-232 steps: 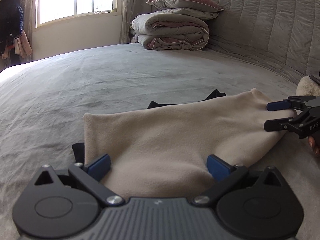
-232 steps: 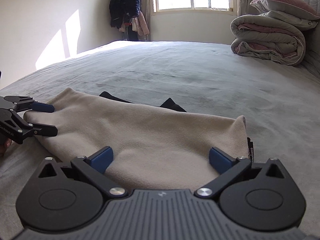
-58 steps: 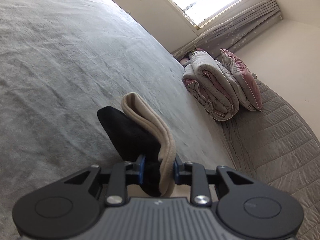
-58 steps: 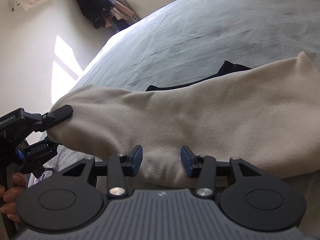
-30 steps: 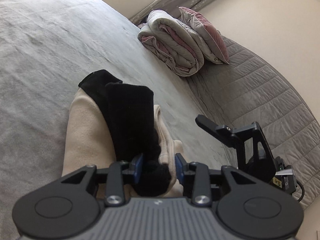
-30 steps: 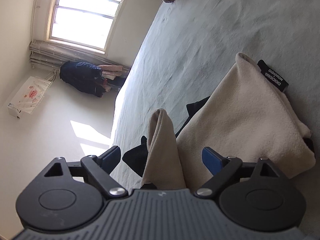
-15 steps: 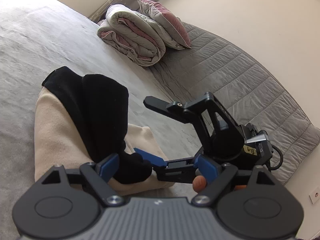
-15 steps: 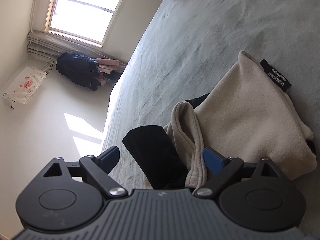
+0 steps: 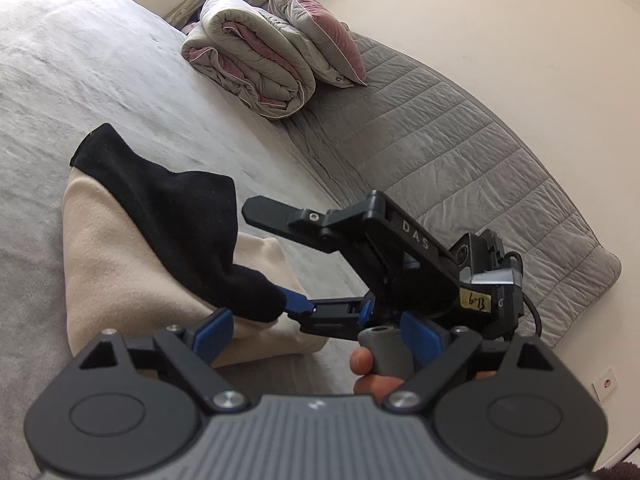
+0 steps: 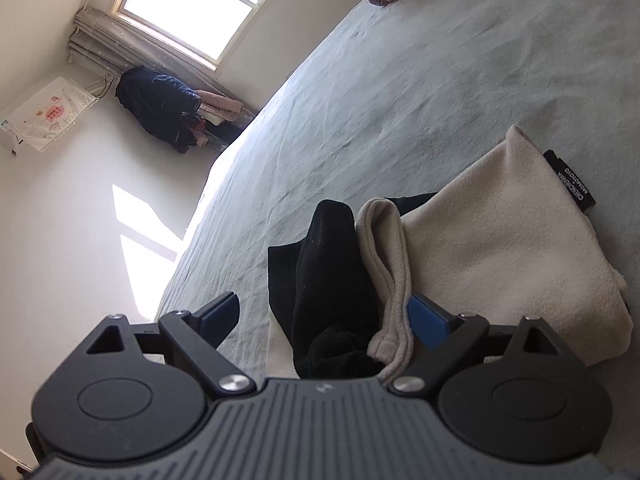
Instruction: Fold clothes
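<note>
Left hand-held gripper (image 9: 316, 330): jaws seen spread wide, having just been opening. No cloth is pinched between them; the blue pad of the left-side finger (image 9: 212, 330) sits just beside the near edge of the garment, and contact cannot be judged.

Right hand-held gripper (image 10: 322, 314): jaws also wide apart. In the right wrist view a bunched fold of black and cream cloth stands up between the pads; the cream edge appears to lie against the right-side pad, while the left-side pad is clear of the cloth. No squeeze is seen. In the left wrist view the same gripper (image 9: 276, 258) is shown from the side, upper finger raised in the air, lower blue-tipped finger tucked under or against the black end of the cloth.

The garment (image 10: 496, 248), cream fleece with a black part (image 9: 168, 208), is laid folded on the grey bed (image 9: 100, 80), the black part draped over the cream. A black label (image 10: 570, 182) is seen at its far edge.

A hand (image 9: 372, 376) is partly seen on the right gripper's grey handle, mostly hidden behind the left gripper's body. The lowest part of the bunched fold is cut off by the right gripper's body. A folded duvet (image 9: 252, 68) and pillow (image 9: 316, 36) are stacked at the quilted headboard (image 9: 460, 152); in the right wrist view only the duvet's edge is in frame.
</note>
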### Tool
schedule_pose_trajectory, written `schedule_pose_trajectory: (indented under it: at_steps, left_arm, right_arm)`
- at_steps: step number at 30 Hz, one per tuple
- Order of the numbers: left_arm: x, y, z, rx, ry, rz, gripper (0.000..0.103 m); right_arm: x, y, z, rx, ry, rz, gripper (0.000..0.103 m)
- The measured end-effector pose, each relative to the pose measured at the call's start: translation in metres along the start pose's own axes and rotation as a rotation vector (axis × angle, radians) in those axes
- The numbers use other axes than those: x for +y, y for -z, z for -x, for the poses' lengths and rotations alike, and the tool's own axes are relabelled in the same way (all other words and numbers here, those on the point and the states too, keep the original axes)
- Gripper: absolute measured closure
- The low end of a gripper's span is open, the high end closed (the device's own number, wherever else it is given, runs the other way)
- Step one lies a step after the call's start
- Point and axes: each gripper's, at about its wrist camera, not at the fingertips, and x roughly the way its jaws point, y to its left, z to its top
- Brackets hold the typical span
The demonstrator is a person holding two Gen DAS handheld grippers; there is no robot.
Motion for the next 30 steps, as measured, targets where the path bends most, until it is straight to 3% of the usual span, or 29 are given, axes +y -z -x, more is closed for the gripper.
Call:
schedule_pose_trajectory:
  at_steps: [4, 9, 15, 21, 30]
  left_arm:
    - [-0.004, -0.001, 0.004, 0.024, -0.014, -0.024, 0.01]
    - [-0.012, 0.001, 0.012, 0.052, -0.064, -0.121, 0.01]
    - [-0.007, 0.008, 0.021, 0.079, -0.147, -0.171, 0.01]
    - [-0.006, 0.009, 0.028, 0.06, -0.208, -0.214, 0.01]
    - [-0.008, 0.005, 0.036, -0.069, -0.315, -0.279, 0.015]
  right_arm:
    - [0.018, 0.012, -0.007, -0.01, 0.078, 0.186, 0.009]
    - [0.019, 0.02, -0.02, -0.022, 0.137, 0.25, 0.012]
    - [0.009, 0.016, -0.029, -0.038, 0.189, 0.245, 0.043]
    - [0.006, 0.01, -0.021, -0.036, 0.128, 0.188, 0.072]
    - [-0.004, -0.013, 0.002, -0.092, 0.011, 0.056, 0.077]
